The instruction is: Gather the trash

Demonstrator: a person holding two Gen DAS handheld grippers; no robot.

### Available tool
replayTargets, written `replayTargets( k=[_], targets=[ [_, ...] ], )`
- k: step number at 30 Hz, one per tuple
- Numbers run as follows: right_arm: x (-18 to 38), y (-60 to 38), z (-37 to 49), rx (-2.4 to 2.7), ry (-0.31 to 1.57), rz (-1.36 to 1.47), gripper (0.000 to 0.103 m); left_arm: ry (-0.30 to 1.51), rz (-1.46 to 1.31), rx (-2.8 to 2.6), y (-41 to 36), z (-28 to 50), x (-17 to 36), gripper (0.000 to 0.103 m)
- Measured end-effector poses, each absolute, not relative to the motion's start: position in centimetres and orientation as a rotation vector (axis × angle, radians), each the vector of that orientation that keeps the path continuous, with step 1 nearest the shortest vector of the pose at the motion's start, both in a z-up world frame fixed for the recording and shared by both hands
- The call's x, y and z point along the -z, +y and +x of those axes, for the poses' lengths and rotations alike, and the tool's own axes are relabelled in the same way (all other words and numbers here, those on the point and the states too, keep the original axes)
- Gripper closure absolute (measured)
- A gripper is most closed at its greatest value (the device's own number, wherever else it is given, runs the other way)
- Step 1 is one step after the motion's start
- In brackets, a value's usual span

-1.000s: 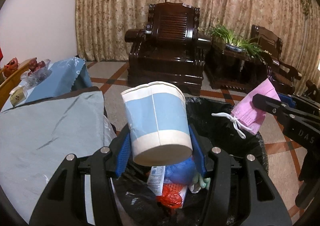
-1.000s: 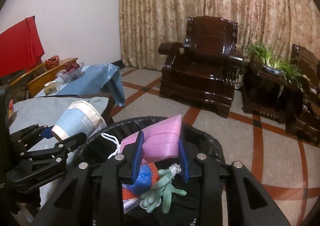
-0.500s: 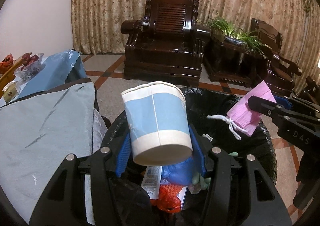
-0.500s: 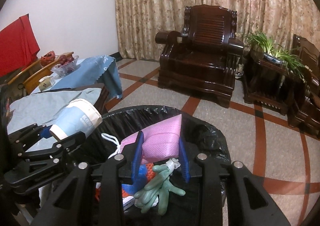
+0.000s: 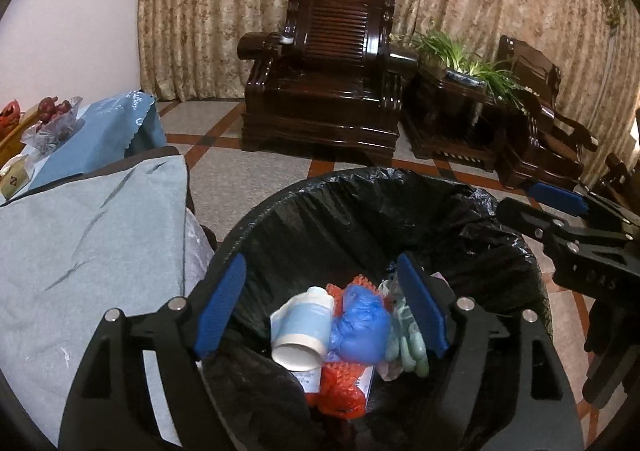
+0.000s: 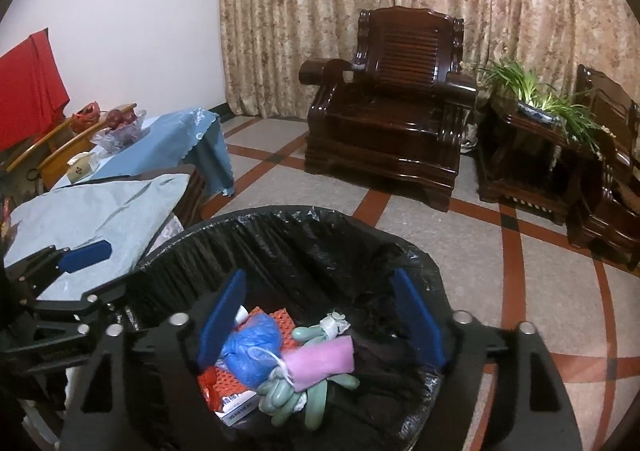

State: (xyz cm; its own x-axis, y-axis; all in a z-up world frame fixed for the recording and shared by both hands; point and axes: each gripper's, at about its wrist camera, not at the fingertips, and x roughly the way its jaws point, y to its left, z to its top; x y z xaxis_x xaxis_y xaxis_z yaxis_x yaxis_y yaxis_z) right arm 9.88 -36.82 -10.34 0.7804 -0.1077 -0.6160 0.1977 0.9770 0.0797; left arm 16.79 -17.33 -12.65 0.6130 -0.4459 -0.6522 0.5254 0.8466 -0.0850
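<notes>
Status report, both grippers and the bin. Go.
Left gripper open, right gripper open. Blue-banded paper cup and pink face mask lie inside black-lined trash bin. Nothing obstructing.

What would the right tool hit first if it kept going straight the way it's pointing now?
Most likely the pink mask lying on top of the trash in the bin. The open right tool points down into it, with nothing between. Depth is hard to judge, so the green gloves beside it could come first.
</notes>
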Motion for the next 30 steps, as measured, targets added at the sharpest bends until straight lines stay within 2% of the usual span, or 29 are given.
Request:
replayTargets(
  k=[1, 4, 11, 30],
  targets=[
    [10.2, -36.8, 9.7, 0.167, 0.651, 0.141, 0.016, 0.716, 0.116, 0.558, -17.1, 16.7, 12.5, 0.023],
    [9.7, -36.7, 9.1, 0.171, 0.638, 0.141, 0.006, 0.698, 0.111, 0.542, -16.0, 16.4, 11.8, 0.017],
    [8.0, -35.6, 7.6, 0.13, 0.62, 0.16, 0.006, 0.663, 0.114, 0.503, -13.5, 14.6, 9.5, 0.01],
    [5.0, -29.1, 2.5, 0.032, 0.61, 0.181, 0.006, 0.669, 0.061, 0.388, -6.3, 8.4, 7.3, 0.007]
  ],
)
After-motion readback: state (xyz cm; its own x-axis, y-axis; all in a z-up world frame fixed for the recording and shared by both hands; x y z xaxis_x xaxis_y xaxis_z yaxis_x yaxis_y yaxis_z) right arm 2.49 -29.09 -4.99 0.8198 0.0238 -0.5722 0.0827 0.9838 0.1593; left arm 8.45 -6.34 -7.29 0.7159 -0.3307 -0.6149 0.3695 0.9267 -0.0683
